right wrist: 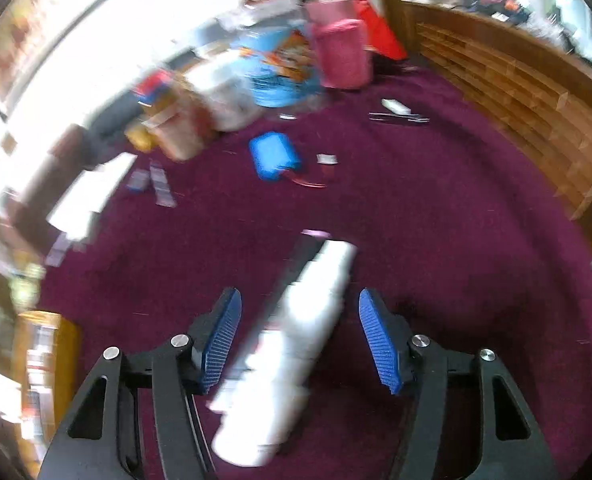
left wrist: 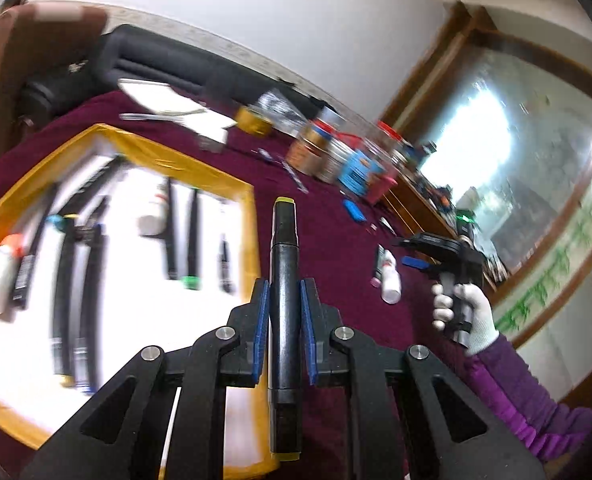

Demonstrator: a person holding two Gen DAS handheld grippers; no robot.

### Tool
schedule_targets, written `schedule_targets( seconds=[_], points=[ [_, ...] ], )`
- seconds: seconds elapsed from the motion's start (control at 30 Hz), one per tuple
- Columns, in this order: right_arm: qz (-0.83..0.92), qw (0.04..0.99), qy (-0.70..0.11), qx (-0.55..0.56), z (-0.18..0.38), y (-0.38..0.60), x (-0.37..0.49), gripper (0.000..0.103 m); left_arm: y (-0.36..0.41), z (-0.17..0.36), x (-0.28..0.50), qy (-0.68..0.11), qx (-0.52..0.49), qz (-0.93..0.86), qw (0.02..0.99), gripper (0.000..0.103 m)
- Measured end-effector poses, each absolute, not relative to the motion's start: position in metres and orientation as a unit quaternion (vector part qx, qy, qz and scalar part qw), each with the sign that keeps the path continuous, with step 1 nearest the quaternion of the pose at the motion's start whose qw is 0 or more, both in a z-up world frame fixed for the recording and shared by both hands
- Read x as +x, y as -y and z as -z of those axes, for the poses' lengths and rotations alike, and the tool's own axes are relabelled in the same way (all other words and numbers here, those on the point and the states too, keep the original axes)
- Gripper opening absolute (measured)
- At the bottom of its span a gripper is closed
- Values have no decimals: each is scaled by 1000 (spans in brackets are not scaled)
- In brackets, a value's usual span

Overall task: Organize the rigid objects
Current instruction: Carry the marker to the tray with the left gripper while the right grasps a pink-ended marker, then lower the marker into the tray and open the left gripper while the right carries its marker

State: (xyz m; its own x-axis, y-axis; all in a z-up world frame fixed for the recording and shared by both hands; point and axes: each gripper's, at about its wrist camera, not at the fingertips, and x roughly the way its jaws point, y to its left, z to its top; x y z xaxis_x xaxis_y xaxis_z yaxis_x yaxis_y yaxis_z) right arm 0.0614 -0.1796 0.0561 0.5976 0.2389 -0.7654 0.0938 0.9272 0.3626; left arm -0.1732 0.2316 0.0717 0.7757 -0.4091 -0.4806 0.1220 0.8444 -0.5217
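My left gripper point(left wrist: 284, 294) is shut on a black marker with yellow end caps point(left wrist: 284, 280), held above the maroon cloth beside a white sheet framed in yellow tape point(left wrist: 252, 216). Several black pens and white bottles lie in rows on that sheet point(left wrist: 128, 280). My right gripper point(right wrist: 299, 304) is open, its blue pads either side of a white bottle point(right wrist: 296, 344) that lies on the cloth next to a black marker with a pink cap point(right wrist: 309, 240). In the left wrist view the right gripper point(left wrist: 411, 244) hangs over that bottle point(left wrist: 389, 276).
Jars, tins and a pink container point(right wrist: 341, 54) crowd the far part of the table. A blue block point(right wrist: 274, 156) and small loose items point(right wrist: 395, 112) lie on the cloth. A wooden cabinet point(right wrist: 515, 92) stands to the right. A black sofa point(left wrist: 156, 64) is behind.
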Motion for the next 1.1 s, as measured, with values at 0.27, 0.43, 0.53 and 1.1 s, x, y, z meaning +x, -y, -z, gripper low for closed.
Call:
schedule_targets(
  seconds=[0.27, 0.43, 0.53, 1.1],
  points=[
    [-69, 842, -496, 202, -42, 176, 85, 51, -255, -68, -181, -293, -259, 131, 911, 13],
    [-44, 835, -515, 186, -40, 180, 83, 51, -255, -66, -174, -297, -262, 130, 909, 13],
    [-32, 830, -535, 155, -33, 165, 88, 51, -257, -62, -173, -306, -262, 121, 907, 13],
    [-99, 847, -502, 142, -70, 119, 52, 13, -268, -26, -128, -435, -235, 36, 868, 13]
  ],
)
